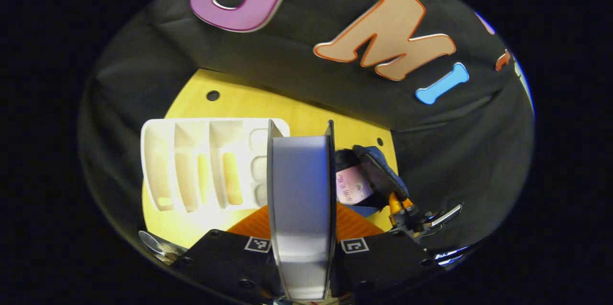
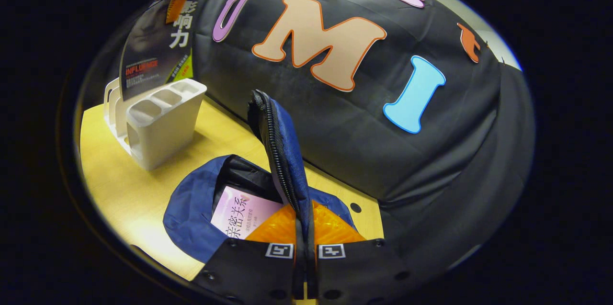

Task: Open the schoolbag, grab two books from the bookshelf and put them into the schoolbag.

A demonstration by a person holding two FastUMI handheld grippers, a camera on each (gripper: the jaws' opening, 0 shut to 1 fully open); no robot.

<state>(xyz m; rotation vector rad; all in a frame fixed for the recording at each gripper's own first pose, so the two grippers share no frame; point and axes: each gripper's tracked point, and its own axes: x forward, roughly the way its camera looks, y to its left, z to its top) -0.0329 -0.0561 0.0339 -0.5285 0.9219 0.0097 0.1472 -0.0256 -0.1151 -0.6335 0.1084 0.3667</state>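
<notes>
Fingers of the left gripper [image 1: 301, 252] pinch a dark-covered book [image 1: 300, 209] above the white bookshelf [image 1: 201, 166]. The right gripper [image 2: 304, 252] clamps the schoolbag's zippered flap [image 2: 280, 152], lifting it; a pink book [image 2: 244, 216] lies inside the blue schoolbag [image 2: 187, 214] on the yellow table [image 2: 124, 190].

Left gripper [image 1: 301, 247]: jaws set apart, both fingers pressed on thick book [image 1: 301, 209] standing upright between them, page edge facing camera.
Right gripper [image 2: 305, 252]: jaws nearly together, clamped on schoolbag flap [image 2: 280, 152], which rises upright from between fingers. Same gripper seen in left gripper view, beyond jaws, right of book.
</notes>
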